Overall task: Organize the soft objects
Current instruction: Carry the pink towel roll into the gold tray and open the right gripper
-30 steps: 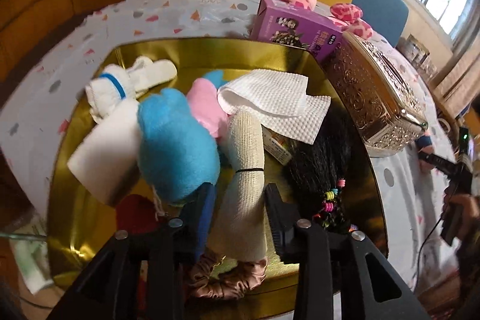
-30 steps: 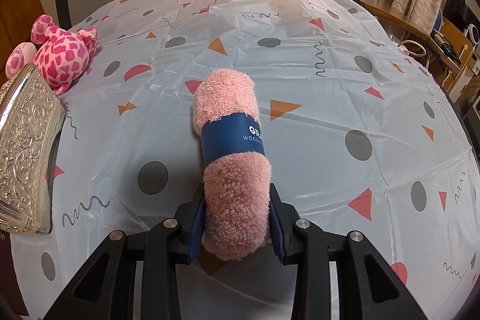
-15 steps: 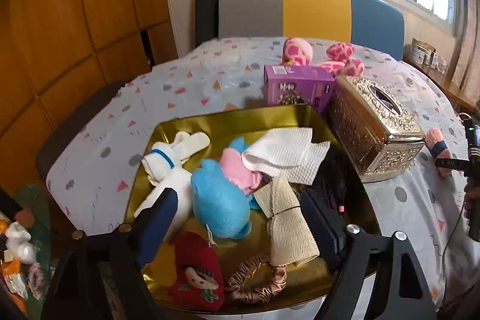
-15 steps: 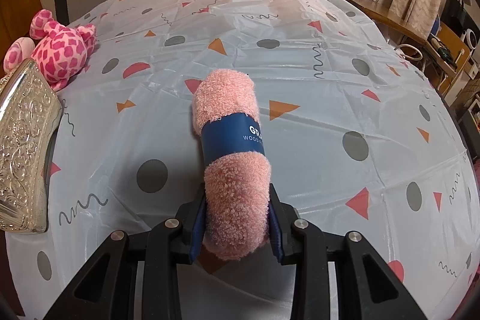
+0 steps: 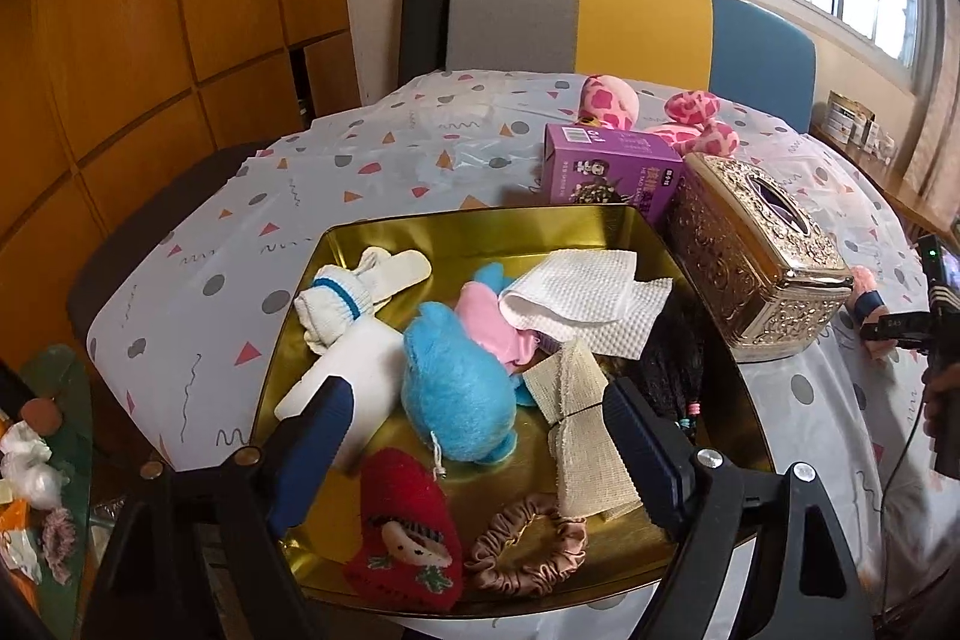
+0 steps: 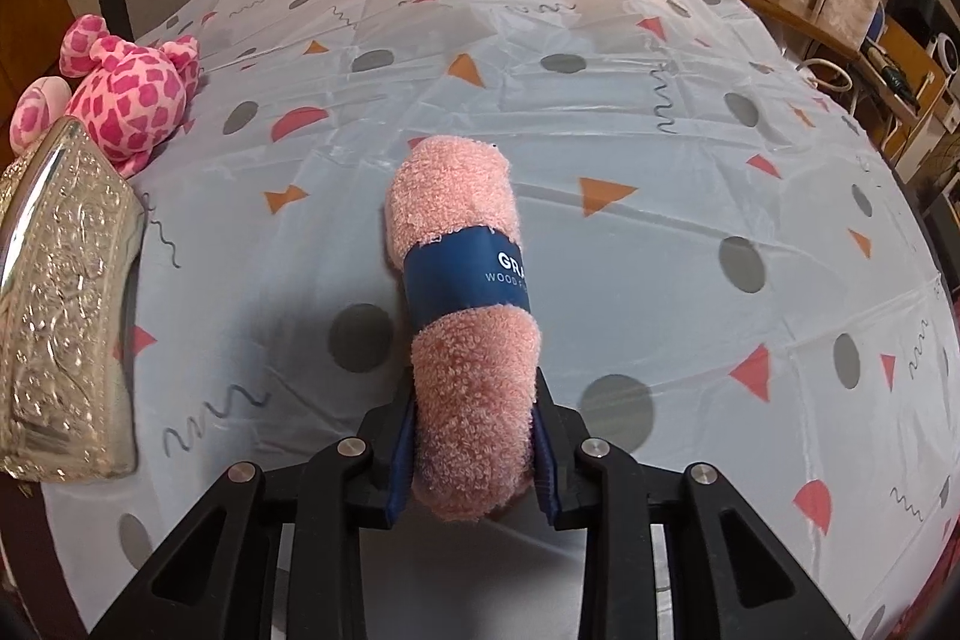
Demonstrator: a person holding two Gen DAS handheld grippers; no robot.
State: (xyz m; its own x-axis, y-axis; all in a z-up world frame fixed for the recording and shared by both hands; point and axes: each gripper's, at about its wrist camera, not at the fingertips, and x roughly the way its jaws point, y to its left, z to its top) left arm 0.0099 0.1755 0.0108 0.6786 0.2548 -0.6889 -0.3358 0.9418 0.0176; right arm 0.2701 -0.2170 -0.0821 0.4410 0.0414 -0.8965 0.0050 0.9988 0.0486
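While right gripper (image 6: 474, 445) jaws close, pinching pink towel roll (image 6: 465, 304) between them, left gripper (image 5: 480, 430) jaws spread, empty

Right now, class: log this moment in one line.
left fingers: open, empty, above gold tray | right fingers: closing on pink towel roll | towel: on table

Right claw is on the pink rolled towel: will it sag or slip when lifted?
The pink rolled towel will probably sag little: its blue paper band keeps it rolled. The right claw, still closing, grips one end, so the far end may droop. Terry pile likely resists slipping.
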